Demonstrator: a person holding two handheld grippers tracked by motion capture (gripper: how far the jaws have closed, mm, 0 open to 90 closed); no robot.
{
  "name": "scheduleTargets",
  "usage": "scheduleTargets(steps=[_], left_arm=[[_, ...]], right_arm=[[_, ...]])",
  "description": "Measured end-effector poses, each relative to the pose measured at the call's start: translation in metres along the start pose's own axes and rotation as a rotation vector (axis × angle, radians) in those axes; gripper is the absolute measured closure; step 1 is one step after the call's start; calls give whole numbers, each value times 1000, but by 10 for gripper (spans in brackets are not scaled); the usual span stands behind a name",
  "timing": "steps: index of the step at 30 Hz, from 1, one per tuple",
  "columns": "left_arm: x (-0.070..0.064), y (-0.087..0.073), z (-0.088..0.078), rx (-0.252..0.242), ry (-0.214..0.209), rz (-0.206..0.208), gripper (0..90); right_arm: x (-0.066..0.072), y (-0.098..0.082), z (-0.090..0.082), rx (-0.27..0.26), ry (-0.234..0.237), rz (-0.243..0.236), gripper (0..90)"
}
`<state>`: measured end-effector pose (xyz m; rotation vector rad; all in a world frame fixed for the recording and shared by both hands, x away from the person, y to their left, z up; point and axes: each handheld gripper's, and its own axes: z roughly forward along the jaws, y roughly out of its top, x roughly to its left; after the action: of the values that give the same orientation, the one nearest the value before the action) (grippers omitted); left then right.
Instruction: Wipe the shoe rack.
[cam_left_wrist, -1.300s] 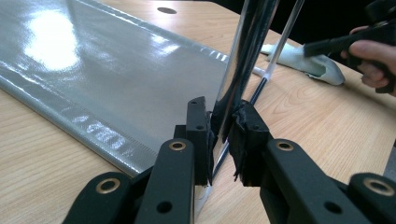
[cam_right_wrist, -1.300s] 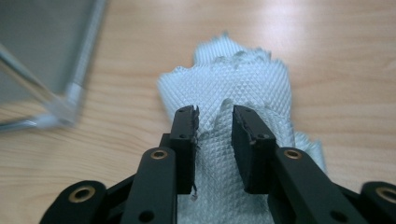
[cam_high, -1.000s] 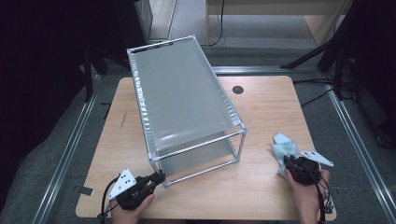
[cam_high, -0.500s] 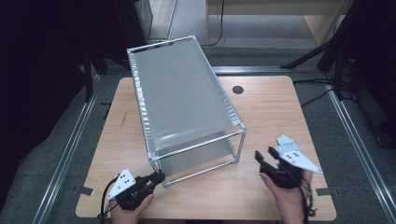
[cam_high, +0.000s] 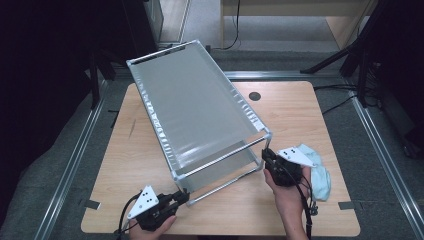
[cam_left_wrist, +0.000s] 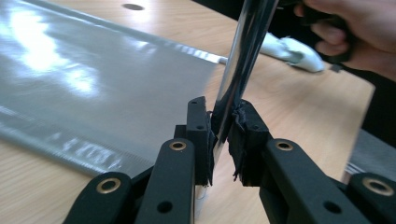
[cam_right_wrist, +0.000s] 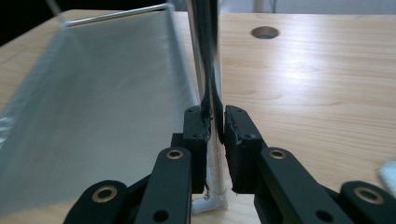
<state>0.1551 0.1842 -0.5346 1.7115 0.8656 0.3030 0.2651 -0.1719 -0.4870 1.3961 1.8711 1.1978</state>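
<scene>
Counter (cam_high: 300, 110): light wood, with a round dark hole near the far edge.
Rack (cam_high: 195, 105): a chrome tube frame with grey mesh panels is stood on the counter, running from the far left corner toward the near middle; the top panel is seen sloping down toward the person.
Left hand-held gripper (cam_high: 181, 198): held at the near left of the counter; its jaws are pinched on the rack's near-left upright tube (cam_left_wrist: 238, 60), low down near the counter, as seen in the left gripper view.
Right hand-held gripper (cam_high: 267, 156): held at the near right of the rack; its jaws are pressed onto the near-right upright tube (cam_right_wrist: 208, 56), just above the white foot (cam_right_wrist: 212, 203) resting on the counter.
Right hand (cam_high: 290, 192): wrapped around the gripper body, cable trailing toward the near edge.
Cloth (cam_high: 320, 177): pale blue, crumpled, lying on the counter just beside the right hand, apart from the rack.
Floor (cam_high: 65, 150): grey, with metal rails along both sides of the counter.
</scene>
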Motion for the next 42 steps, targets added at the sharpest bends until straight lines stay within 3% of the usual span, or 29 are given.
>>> scheduleTargets(steps=[3, 5, 7, 9, 11, 15, 18, 22, 24, 28, 31, 33, 36, 39, 42], left_arm=[[-12, 1, 12, 1, -26, 12, 792], [-20, 1, 18, 1, -36, 21, 792], [-26, 1, 23, 1, -41, 30, 794], [-30, 2, 28, 4, -42, 33, 794], [-33, 4, 33, 9, -42, 40, 795], [-39, 10, 50, 19, -48, 57, 799], [-43, 15, 66, 15, -54, 55, 799], [-41, 20, 72, 18, -87, 49, 775], [-38, 20, 64, 12, -114, 61, 670], [-25, 16, 37, 9, -95, 76, 512], [-7, 12, 12, 19, -34, 64, 484], [9, 8, -6, 7, 19, 32, 476], [39, 1, -31, -40, 102, -69, 478], [59, 4, -43, -70, 163, -83, 471], [71, 2, -49, -73, 203, -105, 469]], right_arm=[[-5, 6, 7, 4, -43, 5, 799], [-10, 10, 14, 3, -45, 10, 797], [-16, 14, 19, 8, -18, 34, 776], [-21, 15, 16, -8, 31, 64, 664], [-20, 13, 6, -28, 56, 52, 571], [-19, -3, -14, -33, 66, 32, 529], [-19, -24, -29, -24, 79, 17, 520], [-17, -44, -41, -2, 96, 49, 499], [-10, -48, -46, -6, 123, 54, 460], [21, -52, -51, -16, 215, -1, 367], [47, -52, -52, -28, 291, -61, 277], [60, -52, -54, -38, 327, -86, 251], [78, -53, -55, -50, 355, -116, 256], [94, -54, -41, -30, 349, -136, 302], [103, -52, -29, -20, 360, -112, 474]])
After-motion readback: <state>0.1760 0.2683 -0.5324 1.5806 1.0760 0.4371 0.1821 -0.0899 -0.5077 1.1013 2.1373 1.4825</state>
